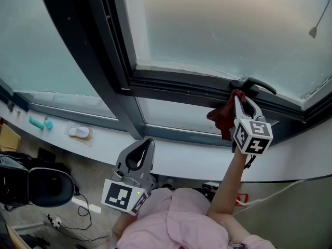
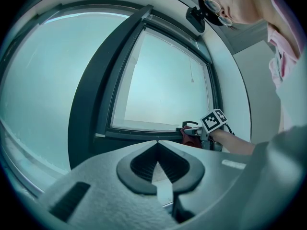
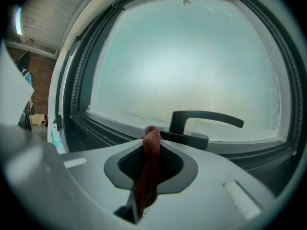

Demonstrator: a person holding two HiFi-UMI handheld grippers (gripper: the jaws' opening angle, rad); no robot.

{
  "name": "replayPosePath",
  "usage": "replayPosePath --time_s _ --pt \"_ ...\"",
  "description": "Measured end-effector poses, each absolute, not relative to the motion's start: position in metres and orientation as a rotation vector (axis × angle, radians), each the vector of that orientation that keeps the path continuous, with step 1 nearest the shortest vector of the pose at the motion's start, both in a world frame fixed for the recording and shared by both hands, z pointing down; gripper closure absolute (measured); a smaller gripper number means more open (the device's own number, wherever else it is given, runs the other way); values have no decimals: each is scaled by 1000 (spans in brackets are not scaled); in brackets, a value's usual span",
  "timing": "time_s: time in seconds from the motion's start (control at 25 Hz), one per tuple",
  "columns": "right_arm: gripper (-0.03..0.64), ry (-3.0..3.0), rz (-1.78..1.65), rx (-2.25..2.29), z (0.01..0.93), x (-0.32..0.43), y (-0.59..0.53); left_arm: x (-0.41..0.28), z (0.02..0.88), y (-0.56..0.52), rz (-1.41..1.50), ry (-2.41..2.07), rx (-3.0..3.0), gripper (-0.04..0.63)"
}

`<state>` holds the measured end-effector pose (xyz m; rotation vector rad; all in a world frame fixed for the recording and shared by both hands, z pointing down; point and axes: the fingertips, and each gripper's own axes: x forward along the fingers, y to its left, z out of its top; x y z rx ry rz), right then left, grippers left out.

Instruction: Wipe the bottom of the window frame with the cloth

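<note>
Dark-red cloth (image 1: 223, 117) clamped between right gripper (image 1: 237, 95) jaws, bunched end at bottom rail of window frame (image 1: 176, 83), just beside handle (image 1: 258, 83), likely placed for wiping stroke. Left gripper (image 1: 149, 141) jaws together, empty, held low, clear of work.

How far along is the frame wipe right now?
Done: the right claw is shut on the cloth. In hand: the cloth is up at the bottom frame rail beside the handle. Left: the rail stretching leftward; no wiped streak shows, so progress is unclear. The left claw hangs shut, empty.
</note>
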<state>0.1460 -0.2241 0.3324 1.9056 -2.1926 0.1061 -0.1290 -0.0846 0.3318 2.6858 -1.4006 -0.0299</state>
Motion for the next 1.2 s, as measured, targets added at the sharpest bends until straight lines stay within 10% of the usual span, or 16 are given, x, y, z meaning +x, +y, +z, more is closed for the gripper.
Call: replayPosePath --time_s 0.68,1.2 --pt "565 -2168 60 1889 316 132 -220 -145 328 -83 -40 -1416 2688 597" --pt "566 -2690 -108 1541 264 -68 -213 -184 326 -101 -24 -1450 2671 597"
